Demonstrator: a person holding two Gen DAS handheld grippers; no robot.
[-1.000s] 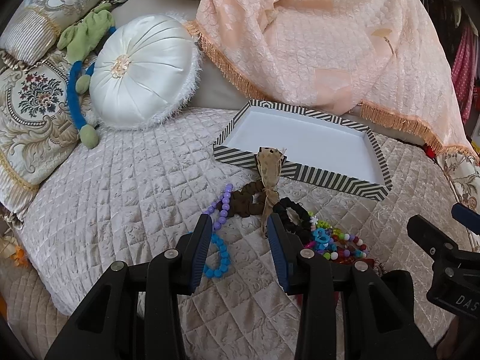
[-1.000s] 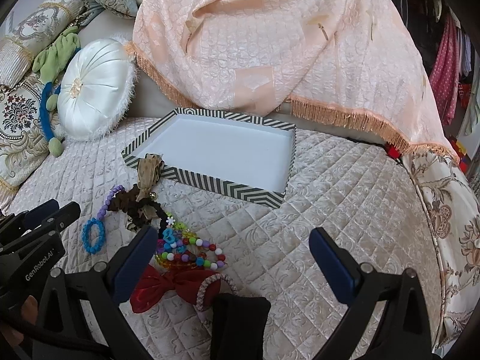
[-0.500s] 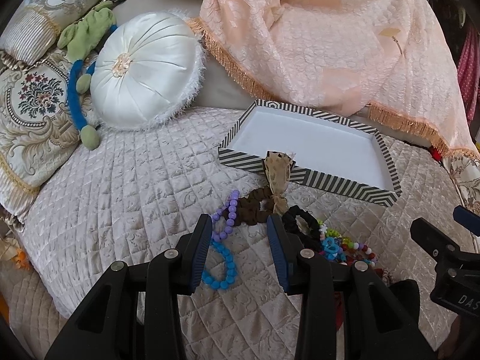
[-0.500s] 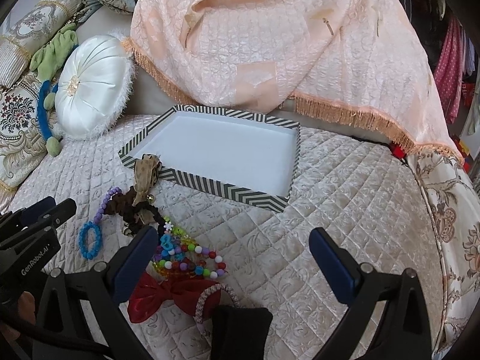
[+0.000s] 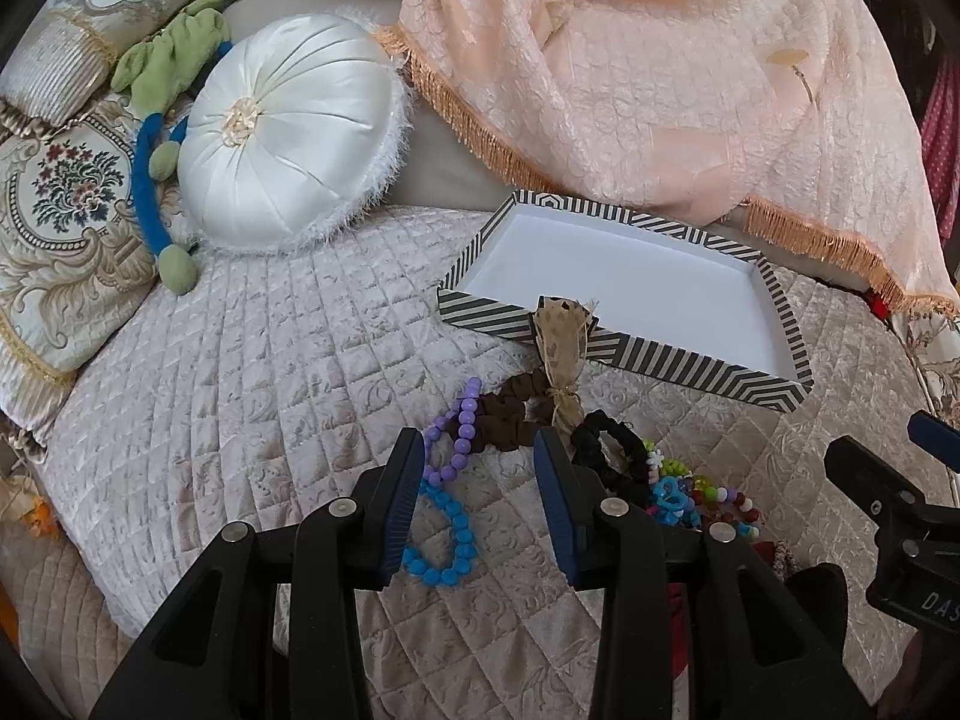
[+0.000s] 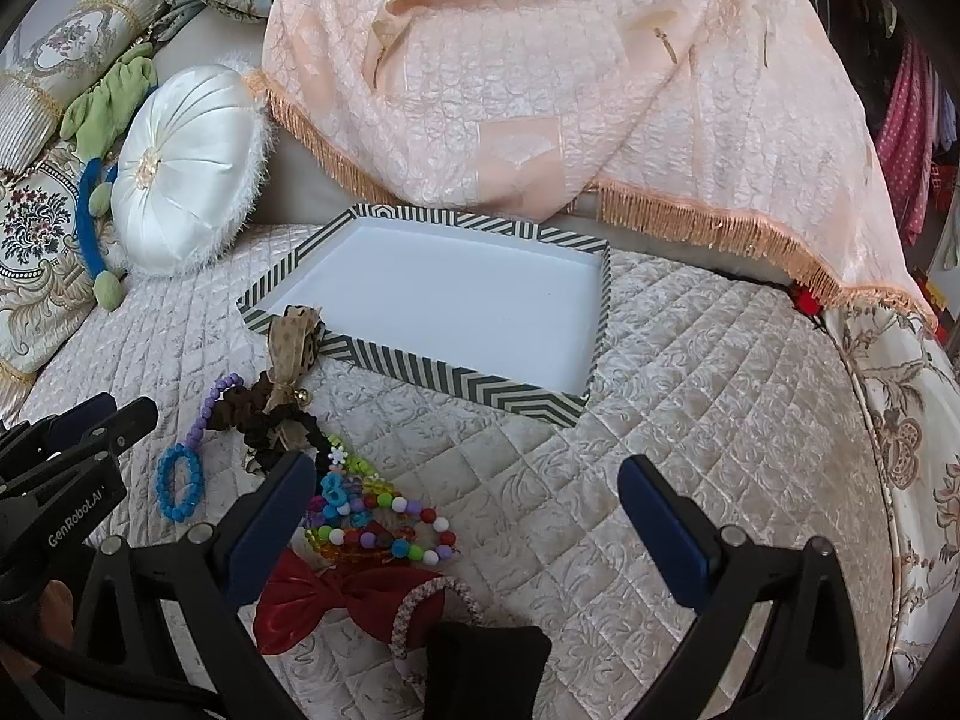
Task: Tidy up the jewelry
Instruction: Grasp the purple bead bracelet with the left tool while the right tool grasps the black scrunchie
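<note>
A hexagonal tray [image 5: 624, 354] with striped walls and a bare white floor lies on the quilted bedspread, also in the right wrist view [image 6: 420, 363]. In front of it lies a heap: a tan ribbon bow [image 5: 561, 336], a brown scrunchie [image 5: 510, 405], a purple bead bracelet [image 5: 459, 432], a blue bead bracelet [image 5: 447, 534], a black scrunchie [image 5: 606, 450] and multicoloured beads [image 6: 372, 516]. A red bow [image 6: 324, 600] and a pink braided band [image 6: 420, 600] lie nearest. My left gripper [image 5: 477, 480] hovers open over the blue and purple bracelets, holding nothing. My right gripper [image 6: 468, 516] is wide open above the coloured beads, holding nothing.
A round white satin cushion [image 5: 282, 132], embroidered pillows [image 5: 60, 228] and a green and blue soft toy [image 5: 156, 138] sit at the left. A peach fringed cloth [image 5: 660, 78] drapes behind the tray. Bare quilt [image 6: 720, 390] stretches right of the tray to the bed's curved edge.
Both views have drifted only slightly; the jewelry sits a touch lower in the left wrist view. Both grippers' jaws stand as wide as before.
</note>
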